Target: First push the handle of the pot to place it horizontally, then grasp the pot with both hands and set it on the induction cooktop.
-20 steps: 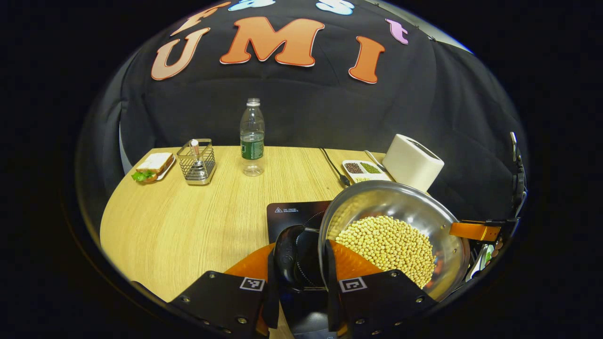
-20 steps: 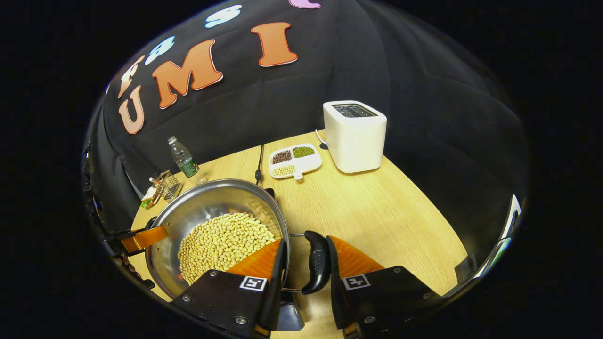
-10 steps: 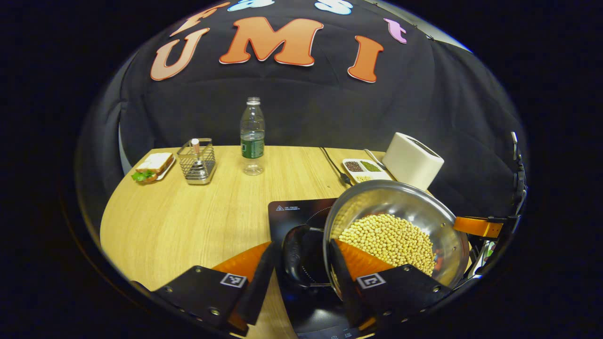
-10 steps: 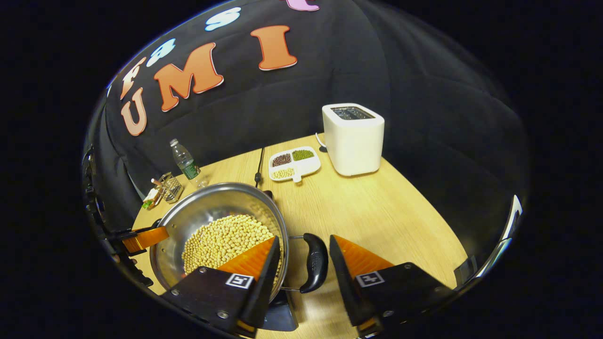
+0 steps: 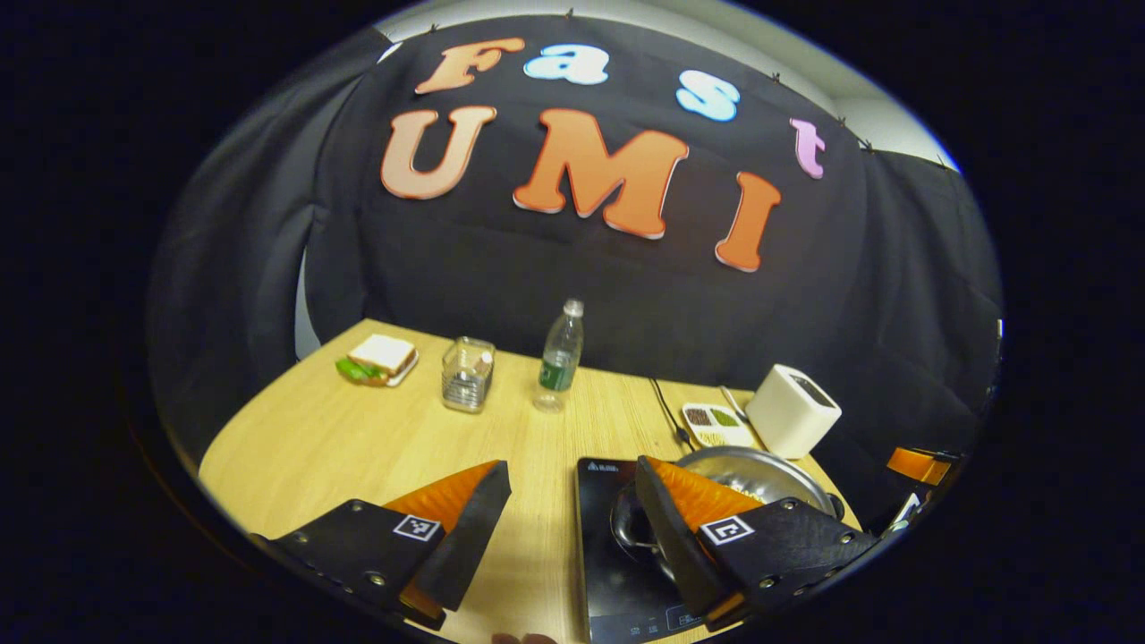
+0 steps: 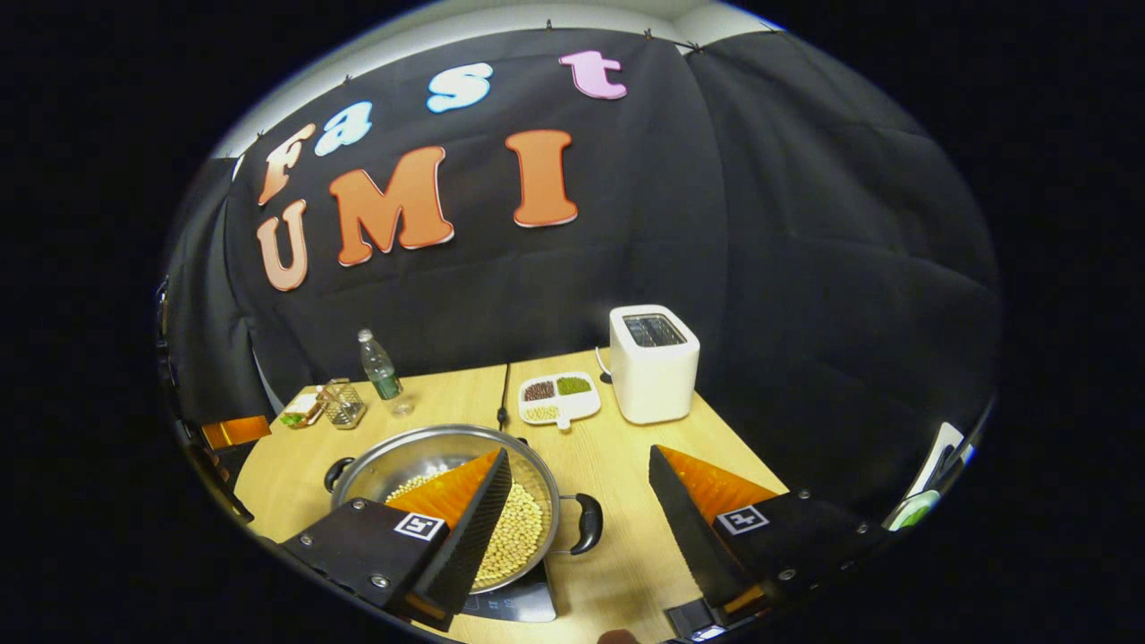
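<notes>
on the wooden desk [image 6: 716,429] the pot [image 6: 447,465] of beans sits on the induction cooktop [image 5: 617,555] near the front edge — set down, it seems, so the left gripper [image 5: 572,528] and right gripper [image 6: 581,528] hang above it, jaws wide apart, gripping nothing.

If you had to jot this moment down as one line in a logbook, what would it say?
pot: holding beans, sitting on induction cooktop | left gripper: open, holding nothing | right gripper: open, above pot handle | task: looks done
</notes>
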Motion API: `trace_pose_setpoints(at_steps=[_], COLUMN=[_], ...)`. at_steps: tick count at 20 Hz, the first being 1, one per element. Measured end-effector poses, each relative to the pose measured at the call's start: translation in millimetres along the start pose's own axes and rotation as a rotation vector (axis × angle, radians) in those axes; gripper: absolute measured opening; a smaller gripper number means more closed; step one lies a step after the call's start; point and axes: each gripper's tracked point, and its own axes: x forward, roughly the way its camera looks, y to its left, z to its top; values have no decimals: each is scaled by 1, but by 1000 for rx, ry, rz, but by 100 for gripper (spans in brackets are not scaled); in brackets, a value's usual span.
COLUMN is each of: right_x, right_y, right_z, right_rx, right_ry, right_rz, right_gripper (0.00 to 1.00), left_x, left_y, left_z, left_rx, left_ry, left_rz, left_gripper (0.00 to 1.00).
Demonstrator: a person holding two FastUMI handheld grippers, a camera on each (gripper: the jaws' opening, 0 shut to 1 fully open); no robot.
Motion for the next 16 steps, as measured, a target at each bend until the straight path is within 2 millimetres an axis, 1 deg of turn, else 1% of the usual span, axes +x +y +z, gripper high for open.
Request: trace_pose_setpoints(at_steps=[2,3,5,8,10,11,13,14,16], right_x=[-25,-36,-57,-91,-108,-115,-125,-128,-129], right_y=[11,14,17,25,21,18,12,10,6], right_z=[22,33,54,79,100,106,113,114,111], right_rx=[-10,-18,-28,6,29,32,32,28,32], right_ry=[-59,-87,-147,-219,-285,-311,-342,-348,-342], right_rz=[27,36,39,63,54,44,23,18,13], right_gripper=[95,95,95,95,95,95,95,95,95], left_x=[-30,-44,-72,-111,-134,-142,-156,-161,-168], left_y=[7,11,17,16,20,22,32,37,37], left_z=[38,54,79,114,139,148,161,165,166], left_rx=[18,35,65,42,33,37,48,50,57], left_ry=[-96,-141,-210,-281,-339,-362,-392,-403,-414], left_rz=[11,17,19,-13,-35,-38,-16,-4,8], left_gripper=[88,89,89,87,87,88,87,87,87])
